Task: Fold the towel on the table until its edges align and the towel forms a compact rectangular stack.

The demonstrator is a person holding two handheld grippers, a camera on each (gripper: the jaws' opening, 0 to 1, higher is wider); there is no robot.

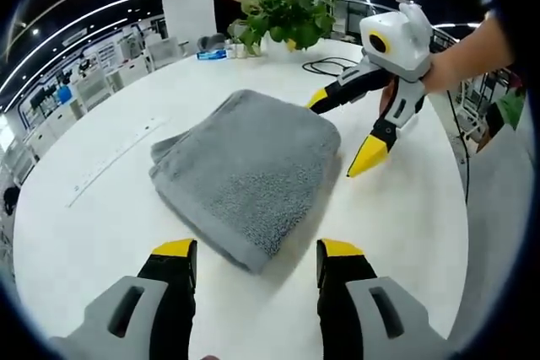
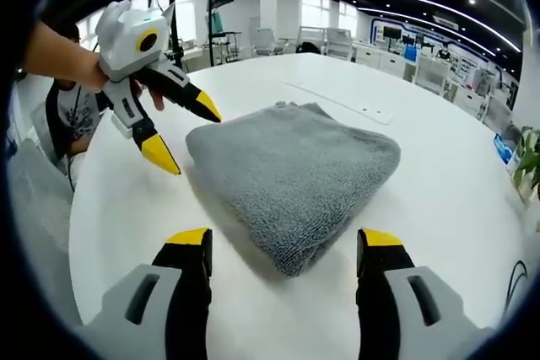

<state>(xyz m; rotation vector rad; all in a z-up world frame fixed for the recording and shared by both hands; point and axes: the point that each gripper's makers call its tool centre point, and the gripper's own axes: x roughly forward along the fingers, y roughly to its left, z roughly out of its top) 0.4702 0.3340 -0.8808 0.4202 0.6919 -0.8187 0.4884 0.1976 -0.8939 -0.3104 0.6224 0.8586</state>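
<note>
A grey towel [image 1: 245, 166] lies folded into a thick rectangular stack in the middle of the round white table [image 1: 405, 225]. In the left gripper view my left gripper [image 1: 256, 250] is open, just short of the towel's near corner and holding nothing. My right gripper [image 1: 342, 128] hovers open at the towel's far right edge, held by a hand. From the right gripper view the same towel [image 2: 295, 170] lies ahead, its near corner between the open right gripper's [image 2: 285, 238] jaws. The left gripper [image 2: 184, 133] hangs open beside the towel's left edge.
A potted green plant [image 1: 287, 18] stands at the table's far side with a black cable [image 1: 325, 65] near it. A long white strip [image 1: 118, 153] lies on the table left of the towel. A person [image 2: 76, 120] sits beyond the table's edge.
</note>
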